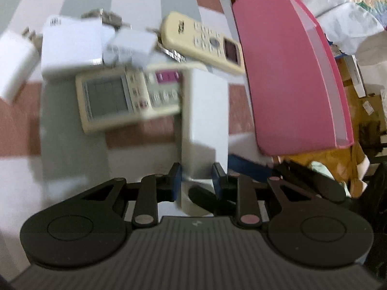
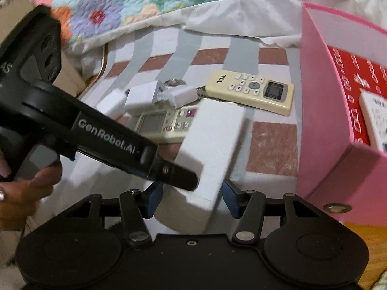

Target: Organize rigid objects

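Observation:
My left gripper (image 1: pixel 196 181) is shut on one end of a long white remote (image 1: pixel 205 111), held above the checked bedsheet. That remote (image 2: pixel 212 145) also shows in the right wrist view, with its near end lying between my right gripper's (image 2: pixel 191 200) open blue fingers. The left gripper's black arm (image 2: pixel 116 142) crosses that view from the left. On the sheet lie a cream remote with a large screen (image 1: pixel 125 99), a cream TCL remote (image 2: pixel 251 91) and several white chargers (image 1: pixel 70 48). A pink box (image 2: pixel 321 130) stands at the right.
The pink box (image 1: pixel 290 77) holds a white remote (image 2: pixel 375 120) on a red patterned lining. A floral quilt (image 2: pixel 145 2) and a white sheet lie beyond the objects. Cardboard and clutter (image 1: pixel 358 111) sit past the bed's edge in the left wrist view.

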A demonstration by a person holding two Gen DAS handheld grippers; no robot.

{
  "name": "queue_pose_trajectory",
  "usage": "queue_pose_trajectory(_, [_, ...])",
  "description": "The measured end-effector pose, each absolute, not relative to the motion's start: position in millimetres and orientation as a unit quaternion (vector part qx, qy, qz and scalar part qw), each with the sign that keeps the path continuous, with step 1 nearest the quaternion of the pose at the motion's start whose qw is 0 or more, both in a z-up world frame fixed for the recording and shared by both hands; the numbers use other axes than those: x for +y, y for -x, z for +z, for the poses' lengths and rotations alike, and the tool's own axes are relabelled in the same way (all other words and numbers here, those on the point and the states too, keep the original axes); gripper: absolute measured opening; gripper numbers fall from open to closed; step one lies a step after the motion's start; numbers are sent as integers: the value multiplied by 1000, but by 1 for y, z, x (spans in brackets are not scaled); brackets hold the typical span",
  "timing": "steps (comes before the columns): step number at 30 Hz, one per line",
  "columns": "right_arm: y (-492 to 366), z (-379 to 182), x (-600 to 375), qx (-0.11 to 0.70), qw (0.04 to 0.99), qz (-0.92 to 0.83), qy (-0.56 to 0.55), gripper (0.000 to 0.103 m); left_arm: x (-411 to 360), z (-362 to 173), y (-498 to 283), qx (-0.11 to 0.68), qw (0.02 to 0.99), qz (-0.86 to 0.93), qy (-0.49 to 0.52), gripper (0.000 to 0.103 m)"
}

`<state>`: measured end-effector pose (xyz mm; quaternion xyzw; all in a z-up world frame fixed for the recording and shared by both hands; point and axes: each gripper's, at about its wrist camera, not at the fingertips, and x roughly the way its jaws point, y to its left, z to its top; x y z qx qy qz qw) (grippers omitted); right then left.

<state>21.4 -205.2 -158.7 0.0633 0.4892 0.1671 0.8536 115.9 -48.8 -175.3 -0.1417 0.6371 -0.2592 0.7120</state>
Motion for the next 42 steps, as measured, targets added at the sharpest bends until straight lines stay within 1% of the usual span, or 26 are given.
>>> queue_pose_trajectory(2, [-19, -158, -204, 491, 852, 175, -50, 63, -47, -176, -114, 639, 708, -259, 151, 25])
queue_pose_trajectory(4, [-17, -158, -201, 494, 850, 179, -36, 72, -44, -174, -114, 638, 704, -264, 169, 25])
queue_pose_trajectory(6, [-17, -160, -196, 499, 849, 176, -18, 75, -40, -168, -114, 630, 701, -274, 191, 25])
queue_pose_trajectory(13, [-27, -168, -199, 504, 849, 152, -38, 75, -40, -165, -113, 622, 696, -283, 221, 24])
queue_pose_trajectory(14, [-27, -168, -198, 503, 851, 148, -38, 75, -41, -165, -112, 620, 698, -285, 217, 24])
queue_pose_trajectory(15, [-26, -169, -198, 502, 852, 144, -38, 71, -44, -164, -111, 619, 700, -286, 210, 24])
queue_pose_trajectory(17, [-24, -169, -200, 498, 855, 137, -39, 69, -48, -166, -110, 618, 705, -284, 198, 24])
queue_pose_trajectory(18, [-23, -168, -201, 497, 856, 135, -43, 67, -51, -167, -109, 617, 712, -277, 189, 24])
queue_pose_trajectory(19, [-23, -168, -203, 496, 857, 133, -48, 66, -53, -168, -109, 613, 719, -272, 181, 29])
queue_pose_trajectory(24, [-23, -168, -209, 496, 856, 132, -66, 64, -55, -167, -108, 595, 736, -267, 181, 29])
queue_pose_trajectory(26, [-24, -169, -209, 497, 855, 133, -66, 64, -55, -169, -108, 594, 734, -265, 196, 18])
queue_pose_trajectory(27, [-24, -169, -208, 496, 856, 133, -66, 64, -56, -170, -107, 595, 730, -265, 207, 16])
queue_pose_trajectory(29, [-23, -169, -208, 495, 856, 132, -65, 63, -61, -167, -105, 589, 740, -266, 187, 16])
queue_pose_trajectory(30, [-22, -168, -207, 493, 858, 131, -61, 61, -65, -163, -102, 586, 744, -269, 174, 16])
queue_pose_trajectory(31, [-21, -167, -206, 490, 861, 127, -53, 56, -67, -160, -100, 586, 745, -272, 167, 16])
queue_pose_trajectory(33, [-18, -161, -203, 483, 867, 120, -31, 52, -70, -154, -93, 584, 749, -270, 158, 16])
queue_pose_trajectory(42, [1, -126, -204, 448, 884, 135, -9, 52, -79, -105, -67, 550, 782, -274, 107, 16])
